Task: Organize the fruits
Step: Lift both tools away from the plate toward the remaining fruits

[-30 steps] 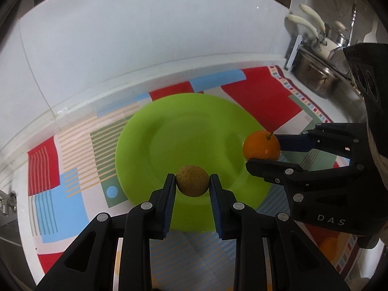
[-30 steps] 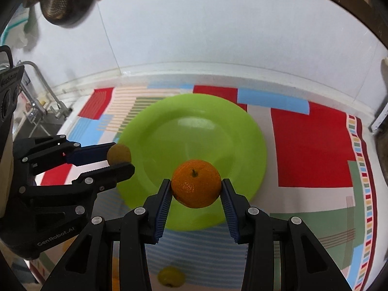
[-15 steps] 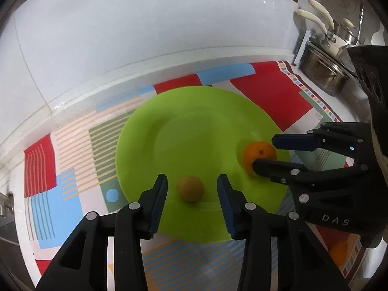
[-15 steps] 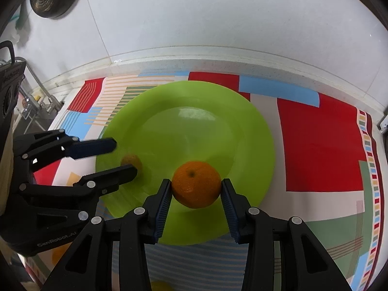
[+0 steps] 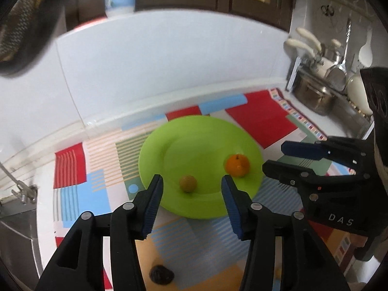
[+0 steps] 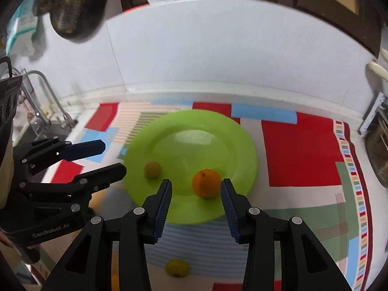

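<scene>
A small brown-yellow fruit (image 5: 188, 183) (image 6: 152, 169) and an orange (image 5: 237, 165) (image 6: 206, 183) lie on the lime green plate (image 5: 194, 133) (image 6: 194, 126), near its front rim. My left gripper (image 5: 191, 179) (image 6: 112, 157) hangs above and short of the small fruit; its jaws are opening and the pads touch nothing. My right gripper (image 6: 196, 181) (image 5: 275, 156) hovers above the orange with its fingers apart and clear of the fruit, which rests on the plate.
The plate sits on a colourful patchwork mat (image 6: 303, 150). On the mat in front of the plate lie a dark fruit (image 5: 161, 275) and a yellow-green fruit (image 6: 177, 268). A sink tap (image 6: 36, 111) stands at the left, steel pots (image 5: 312, 94) at the right, a white wall behind.
Both grippers let go of their fruits, which now lie on the plate. Both have drawn up and back from the plate, and the left jaws stand wider.
</scene>
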Motion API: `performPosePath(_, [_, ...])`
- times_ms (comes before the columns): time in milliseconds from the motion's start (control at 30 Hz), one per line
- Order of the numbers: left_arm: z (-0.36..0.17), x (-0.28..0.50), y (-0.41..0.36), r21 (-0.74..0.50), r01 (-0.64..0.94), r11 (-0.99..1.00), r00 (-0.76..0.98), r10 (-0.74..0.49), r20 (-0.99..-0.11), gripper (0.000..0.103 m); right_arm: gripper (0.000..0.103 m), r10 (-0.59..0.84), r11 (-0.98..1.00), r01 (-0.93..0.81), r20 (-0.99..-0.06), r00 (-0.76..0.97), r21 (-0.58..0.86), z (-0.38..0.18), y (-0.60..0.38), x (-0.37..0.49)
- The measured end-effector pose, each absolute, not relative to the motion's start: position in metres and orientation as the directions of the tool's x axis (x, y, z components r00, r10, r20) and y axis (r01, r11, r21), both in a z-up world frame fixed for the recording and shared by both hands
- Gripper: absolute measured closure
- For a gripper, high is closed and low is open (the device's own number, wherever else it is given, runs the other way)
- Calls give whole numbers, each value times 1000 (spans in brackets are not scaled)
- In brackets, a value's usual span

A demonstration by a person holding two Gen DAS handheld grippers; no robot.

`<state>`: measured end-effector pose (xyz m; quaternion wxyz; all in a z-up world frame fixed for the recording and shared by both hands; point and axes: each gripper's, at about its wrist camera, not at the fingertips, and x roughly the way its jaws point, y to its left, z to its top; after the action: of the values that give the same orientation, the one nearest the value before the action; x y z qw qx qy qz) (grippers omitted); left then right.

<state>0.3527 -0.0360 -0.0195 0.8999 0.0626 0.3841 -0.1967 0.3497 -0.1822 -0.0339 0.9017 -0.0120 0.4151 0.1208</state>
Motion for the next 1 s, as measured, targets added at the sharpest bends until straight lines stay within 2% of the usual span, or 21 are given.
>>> performPosePath(433, [16,278,-16,-41,351,935,709,-295,-640,46,60,214,974,-211,-646,733,84,10,-174,272])
performPosePath(1000, [17,206,-1,-8,273,962,773,-224,-593,46,60,163,984,-177,-559,813,29,17,-169,200])
